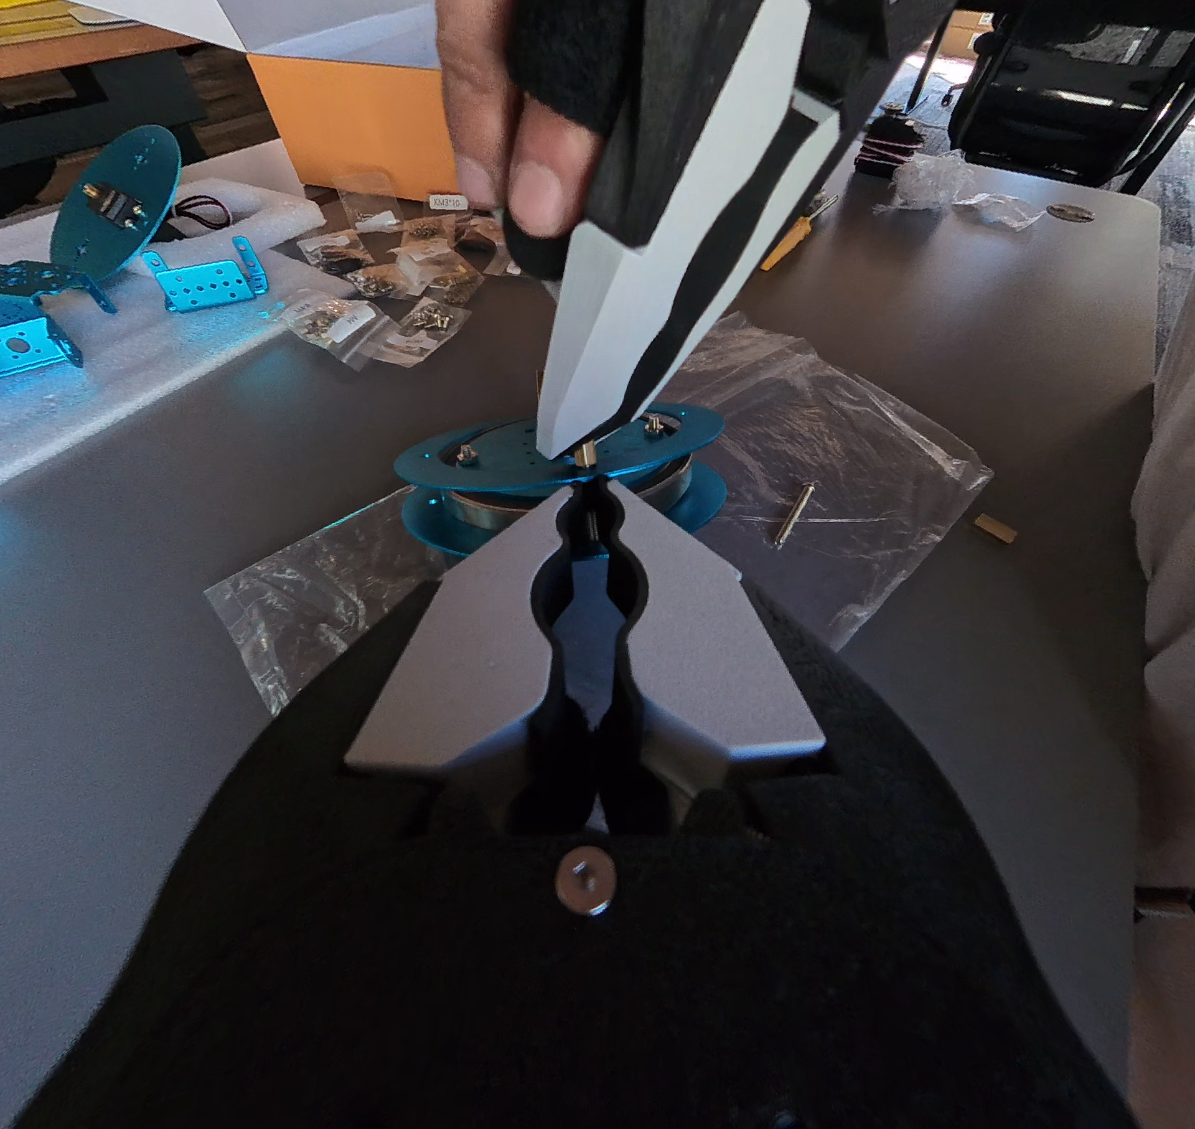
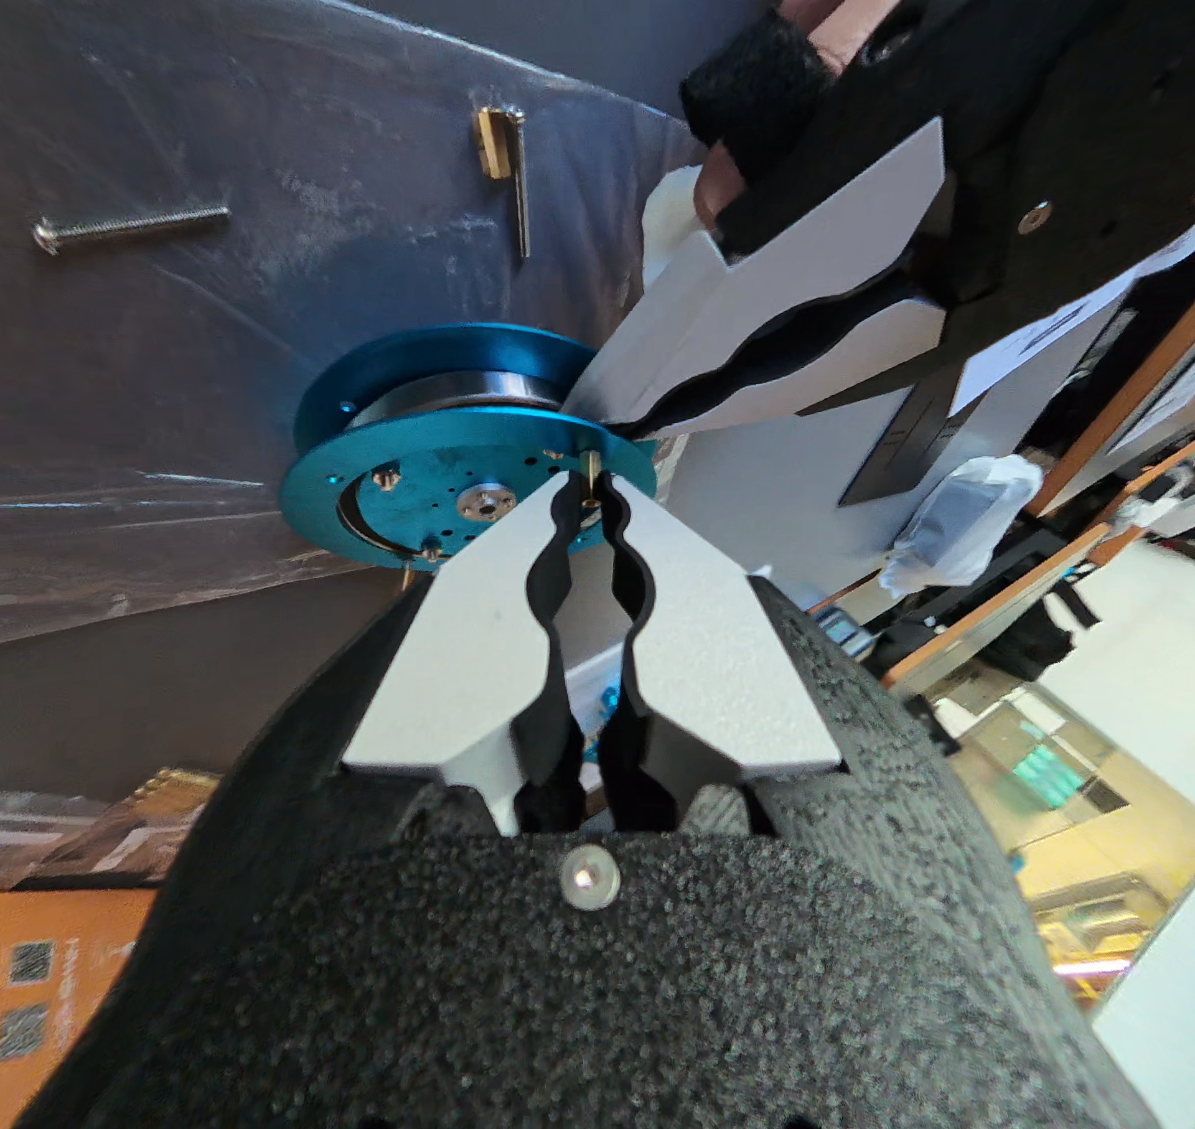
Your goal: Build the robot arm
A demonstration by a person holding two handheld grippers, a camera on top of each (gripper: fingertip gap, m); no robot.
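A blue round turntable (image 1: 491, 461), two discs with a metal bearing between them, lies on a clear plastic bag (image 1: 840, 451) on the grey table (image 1: 194, 580). My left gripper (image 1: 585, 495) is shut on a threaded screw (image 1: 590, 522) just under the edge of the top disc. My right gripper (image 1: 569, 451) comes down from above and is shut on a brass standoff (image 1: 585, 454) on top of that disc. In the right wrist view the right gripper (image 2: 585, 483) pinches the standoff (image 2: 590, 474) on the turntable (image 2: 414, 445), and the left gripper (image 2: 579, 420) reaches in between the discs.
A loose screw (image 1: 794, 513) and a brass standoff (image 1: 996, 527) lie to the right. Small hardware bags (image 1: 388, 283), blue brackets (image 1: 207, 280), a blue disc with a servo (image 1: 116, 205) and an orange box (image 1: 362, 121) stand at the back left. A yellow-handled screwdriver (image 1: 789, 238) lies behind. My two grippers' fingertips are within a few centimetres of each other.
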